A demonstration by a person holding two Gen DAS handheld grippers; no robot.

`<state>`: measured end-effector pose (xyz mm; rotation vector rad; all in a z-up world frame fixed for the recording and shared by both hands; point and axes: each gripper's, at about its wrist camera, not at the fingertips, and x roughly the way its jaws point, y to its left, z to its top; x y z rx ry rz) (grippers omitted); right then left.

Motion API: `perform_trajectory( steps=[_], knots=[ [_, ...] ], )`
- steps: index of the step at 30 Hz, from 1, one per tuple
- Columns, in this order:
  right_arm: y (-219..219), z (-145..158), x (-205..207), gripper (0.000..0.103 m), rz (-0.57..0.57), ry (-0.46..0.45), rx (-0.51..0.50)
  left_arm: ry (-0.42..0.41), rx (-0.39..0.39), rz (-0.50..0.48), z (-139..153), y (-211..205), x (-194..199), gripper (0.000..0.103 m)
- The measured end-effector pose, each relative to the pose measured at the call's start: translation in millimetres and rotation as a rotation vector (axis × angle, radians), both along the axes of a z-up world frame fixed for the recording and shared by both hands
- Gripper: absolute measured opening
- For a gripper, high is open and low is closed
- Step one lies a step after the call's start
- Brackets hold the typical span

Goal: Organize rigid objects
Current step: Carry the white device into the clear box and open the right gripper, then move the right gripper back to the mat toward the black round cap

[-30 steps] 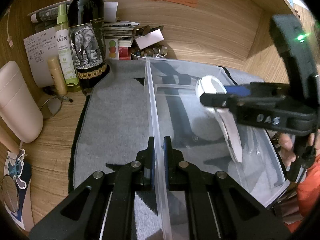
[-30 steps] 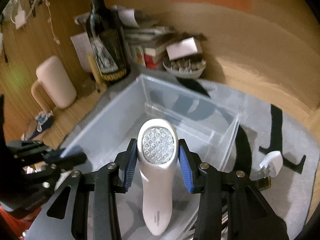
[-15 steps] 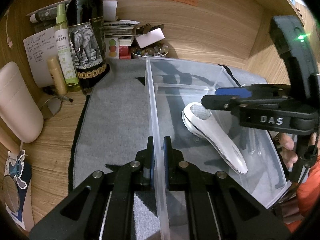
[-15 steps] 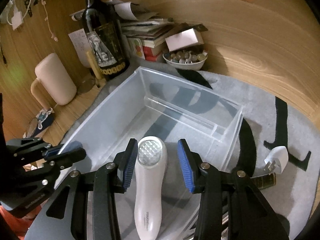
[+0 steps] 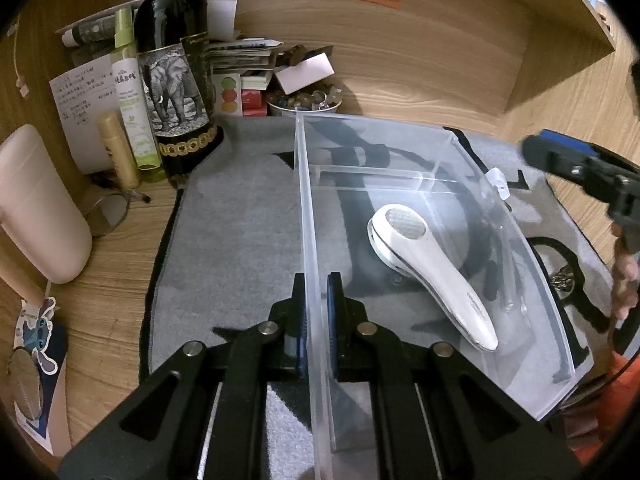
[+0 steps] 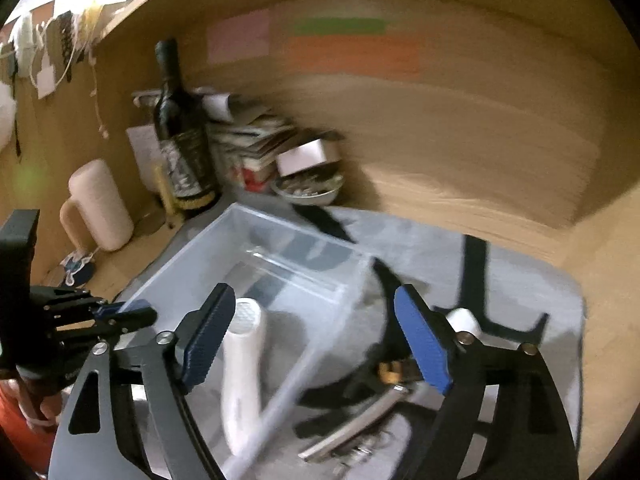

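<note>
A clear plastic bin (image 5: 516, 216) sits on a grey mat (image 5: 240, 220). A white handheld device with a mesh head (image 5: 428, 268) lies flat inside it; it also shows blurred in the right wrist view (image 6: 244, 372). My left gripper (image 5: 317, 304) is shut on the bin's left wall. My right gripper (image 6: 316, 340) is open and empty, above the bin's right edge (image 6: 304, 364); one of its fingers shows at the right of the left wrist view (image 5: 576, 164).
A wine bottle (image 5: 176, 80), spray bottle (image 5: 132, 92), pink cup (image 5: 36, 204), bowl of small stones (image 5: 304, 100) and stacked papers stand at the back. A white plug (image 6: 464, 320), metal clip (image 6: 352, 428) and small items lie on the mat right of the bin.
My right gripper lowered the white device into the bin, opened and let it go, then drew back up and to the right. My left gripper kept its hold on the wall.
</note>
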<state>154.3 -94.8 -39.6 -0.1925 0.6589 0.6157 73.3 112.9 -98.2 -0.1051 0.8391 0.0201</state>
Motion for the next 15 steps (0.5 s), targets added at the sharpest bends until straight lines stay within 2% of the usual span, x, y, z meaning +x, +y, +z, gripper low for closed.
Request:
perform_trajectory(
  steps=[9, 15],
  knots=[
    [-61.6, 0.7, -5.1, 0.081, -0.153, -0.019, 0.017, 0.008, 0.020, 0.004, 0.5, -2.5, -0.5, 0.007],
    [-99.2, -8.9, -14.4, 0.082, -0.251, -0.011, -0.025, 0.008, 0.021, 0.006, 0.5, -3.0, -0.1, 0.007]
  ],
)
